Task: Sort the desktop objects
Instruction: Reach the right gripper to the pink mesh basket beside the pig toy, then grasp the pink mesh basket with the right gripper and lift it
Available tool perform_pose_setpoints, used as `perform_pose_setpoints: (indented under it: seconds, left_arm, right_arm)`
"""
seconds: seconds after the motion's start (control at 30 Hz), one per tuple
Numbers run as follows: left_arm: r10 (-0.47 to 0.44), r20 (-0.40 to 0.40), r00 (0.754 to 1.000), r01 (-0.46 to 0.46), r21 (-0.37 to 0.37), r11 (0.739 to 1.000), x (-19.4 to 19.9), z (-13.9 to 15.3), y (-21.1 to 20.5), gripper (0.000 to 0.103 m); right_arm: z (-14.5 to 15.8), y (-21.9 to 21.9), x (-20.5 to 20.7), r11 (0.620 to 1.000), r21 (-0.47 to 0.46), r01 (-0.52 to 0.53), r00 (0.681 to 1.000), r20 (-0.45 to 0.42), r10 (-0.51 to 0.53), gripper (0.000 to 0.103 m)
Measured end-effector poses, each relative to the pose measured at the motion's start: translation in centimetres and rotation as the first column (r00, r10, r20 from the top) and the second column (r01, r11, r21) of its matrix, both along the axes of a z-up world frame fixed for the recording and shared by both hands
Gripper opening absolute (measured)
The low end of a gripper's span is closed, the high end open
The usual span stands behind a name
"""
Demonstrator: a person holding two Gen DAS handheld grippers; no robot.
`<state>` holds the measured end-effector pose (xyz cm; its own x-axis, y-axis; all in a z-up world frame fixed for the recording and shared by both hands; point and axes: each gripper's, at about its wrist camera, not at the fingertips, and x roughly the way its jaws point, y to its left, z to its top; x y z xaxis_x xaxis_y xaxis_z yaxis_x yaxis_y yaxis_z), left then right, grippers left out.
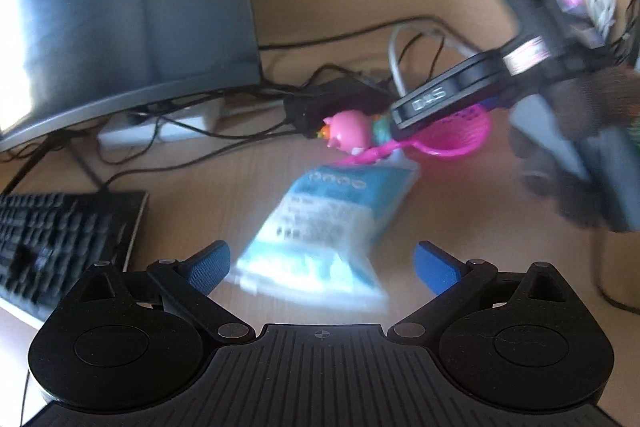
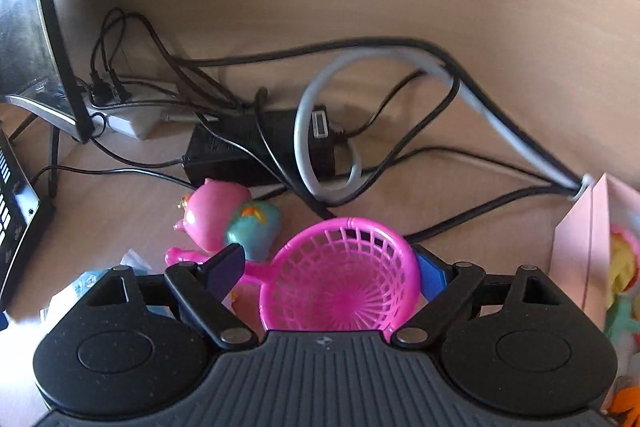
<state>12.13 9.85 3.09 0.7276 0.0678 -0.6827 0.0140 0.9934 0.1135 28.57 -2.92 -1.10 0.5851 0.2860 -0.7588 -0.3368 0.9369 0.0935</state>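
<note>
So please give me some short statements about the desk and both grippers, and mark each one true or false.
1. The pink strainer lies between the fingers of the right gripper. True.
2. The left gripper is shut on the blue packet. False: its fingers stand wide open, with the packet in front of them.
3. The pink pig toy lies beside the strainer. True.
4. The keyboard is on top of the packet. False: it lies apart, to the left in the left wrist view.
5. Cables run behind the toy. True.
</note>
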Motion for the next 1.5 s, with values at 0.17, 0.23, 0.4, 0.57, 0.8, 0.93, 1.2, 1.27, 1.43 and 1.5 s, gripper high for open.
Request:
perform_pose_setpoints:
  seconds: [0.17, 0.23, 0.4, 0.57, 0.8, 0.93, 1.2, 1.27, 1.43, 1.5]
  left_arm:
    - [-0.028, -0.061, 0.998, 0.025, -0.037, 0.999, 3.2, -1.7, 0.6, 0.101]
    - [-0.049, -0.066, 0.997, 0.044, -0.07, 0.997, 3.0, -1.8, 0.5, 0.101]
    - [-0.137, -0.06, 0.989, 0.129, -0.123, 0.984, 0.2, -1.2, -0.5, 0.101]
    - [-0.176, -0.076, 0.982, 0.164, -0.14, 0.976, -3.4, -1.1, -1.5, 0.101]
    - [-0.161, -0.067, 0.985, 0.149, -0.165, 0.975, -8.0, 0.1, -2.3, 0.101]
    - [-0.031, -0.049, 0.998, 0.022, -0.187, 0.982, -7.2, 1.1, -1.1, 0.101]
    - [0.063, -0.018, 0.998, -0.066, -0.227, 0.972, -6.6, 1.9, 0.2, 0.101]
    - [0.053, -0.021, 0.998, -0.056, -0.241, 0.969, -6.8, 1.7, 0.2, 0.101]
    - [0.037, -0.039, 0.999, -0.045, -0.234, 0.971, -6.1, 0.7, -0.4, 0.101]
    - [0.037, -0.05, 0.998, -0.047, -0.224, 0.974, -5.7, 0.3, -0.6, 0.101]
  right_arm:
    - [0.3, -0.5, -1.4, 0.996, 0.041, -0.079, 0.996, -0.038, 0.081, 0.07]
    - [0.3, -0.7, -2.4, 0.993, 0.06, -0.106, 0.993, -0.05, 0.109, 0.067]
    - [0.0, -0.8, -5.1, 0.983, 0.097, -0.154, 0.985, -0.069, 0.161, 0.051]
    - [-0.2, -0.6, -8.7, 0.962, 0.137, -0.236, 0.964, -0.091, 0.249, 0.039]
    - [2.8, -1.7, -13.9, 0.94, 0.093, -0.328, 0.945, 0.02, 0.328, 0.042]
    - [5.3, -1.0, -11.4, 0.966, 0.059, -0.252, 0.962, 0.121, 0.244, 0.065]
    - [2.6, 4.9, -0.2, 0.996, 0.011, -0.085, 0.996, 0.033, 0.084, 0.081]
    - [1.5, 6.6, 1.5, 0.996, -0.044, -0.077, 0.996, 0.03, 0.079, 0.083]
    - [0.8, 8.9, 0.7, 0.976, -0.116, -0.184, 0.981, 0.041, 0.189, 0.064]
    - [0.7, 9.2, -0.1, 0.966, -0.144, -0.215, 0.973, 0.052, 0.224, 0.063]
